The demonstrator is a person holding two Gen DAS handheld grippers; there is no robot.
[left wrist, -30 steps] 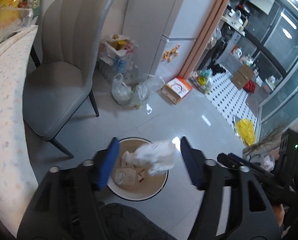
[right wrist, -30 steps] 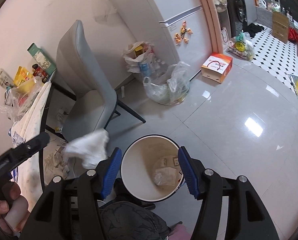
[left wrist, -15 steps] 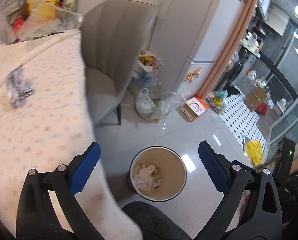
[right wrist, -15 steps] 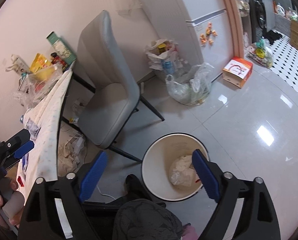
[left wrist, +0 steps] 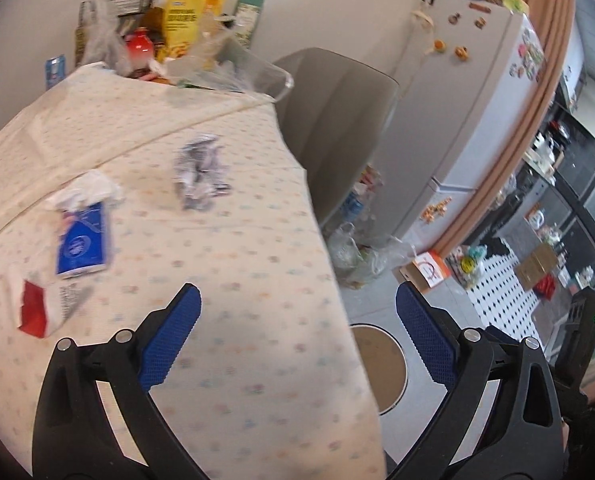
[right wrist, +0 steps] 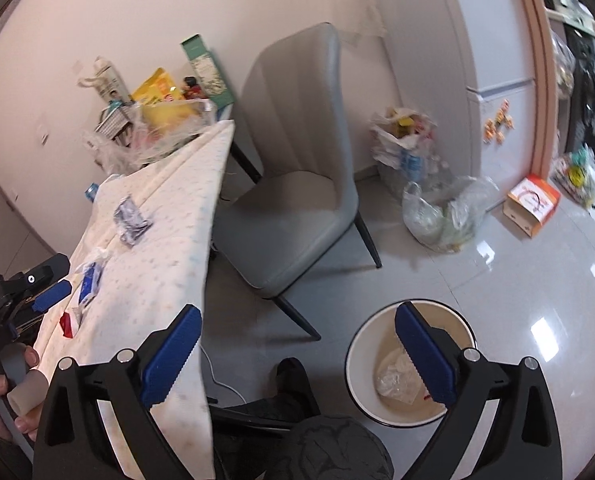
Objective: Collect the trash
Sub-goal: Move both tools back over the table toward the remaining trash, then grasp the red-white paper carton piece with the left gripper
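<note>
My left gripper [left wrist: 297, 336] is open and empty above the table's right edge; it also shows at the left in the right wrist view [right wrist: 51, 294]. On the dotted tablecloth [left wrist: 225, 264] lie a crumpled grey wrapper [left wrist: 199, 178], a blue packet with white tissue [left wrist: 83, 236] and a red and white scrap [left wrist: 35, 308]. My right gripper [right wrist: 297, 356] is open and empty, between the table and the white trash bin [right wrist: 411, 364]. The bin on the floor holds crumpled white trash [right wrist: 397, 376]. The bin also shows in the left wrist view [left wrist: 381, 368].
A grey chair [right wrist: 293, 196] stands beside the table. Bags of rubbish [right wrist: 437, 208] and a small carton [right wrist: 531, 204] lie on the floor by the fridge [left wrist: 469, 112]. Boxes and bags crowd the table's far end [left wrist: 169, 44]. My knee [right wrist: 329, 448] is below.
The white crumpled trash dropped from my left gripper into the bin. Both grippers then swung left and up from over the bin toward the table, jaws wider.
</note>
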